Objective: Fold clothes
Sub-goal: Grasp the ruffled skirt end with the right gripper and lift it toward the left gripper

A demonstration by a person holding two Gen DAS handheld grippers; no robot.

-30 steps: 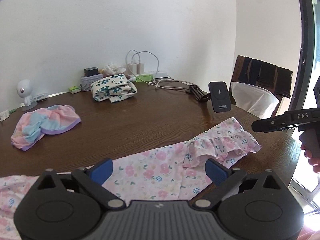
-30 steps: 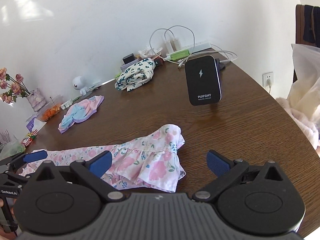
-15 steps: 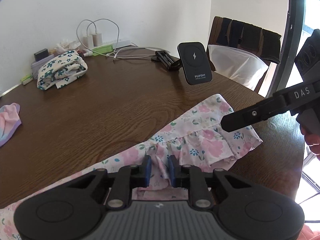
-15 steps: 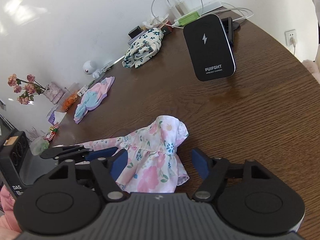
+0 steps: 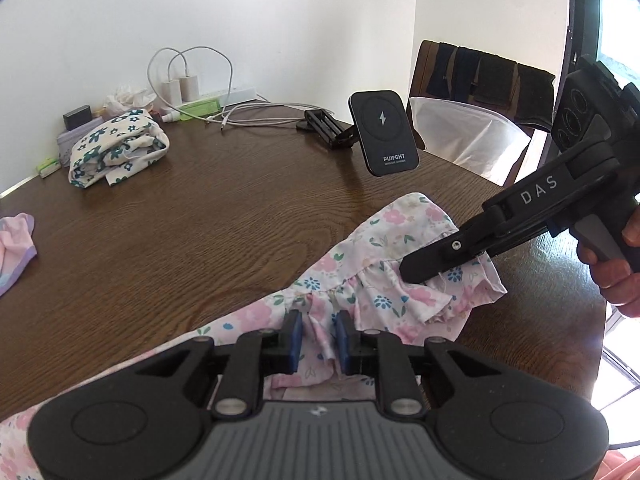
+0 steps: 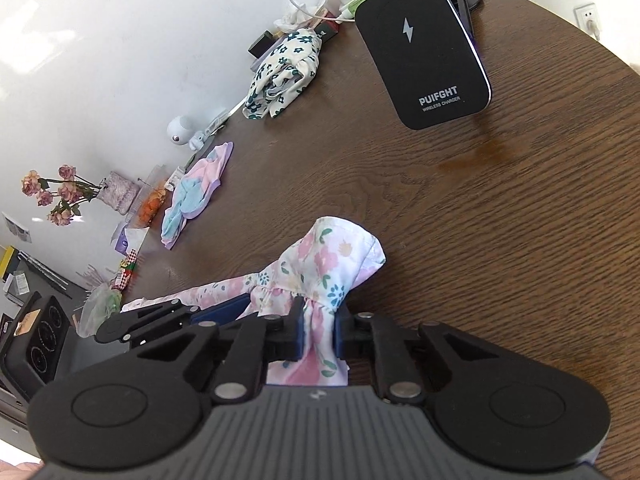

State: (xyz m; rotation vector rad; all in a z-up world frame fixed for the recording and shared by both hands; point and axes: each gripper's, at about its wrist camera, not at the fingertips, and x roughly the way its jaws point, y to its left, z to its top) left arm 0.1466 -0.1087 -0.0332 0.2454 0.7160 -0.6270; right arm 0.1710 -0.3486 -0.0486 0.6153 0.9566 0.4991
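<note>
Here, two hand-held grippers pinch one pink floral garment at the near edge of the table.

On the left, the left hand-held gripper is clamped on a gathered fold of the ruffled hem. To its right, the right hand-held gripper is closing its jaws on the garment's end, cloth bunched between the blue pads; a hand holds its grip. Toward the far edge lie a folded green-flowered garment and, further right, a black wireless charger.
</note>
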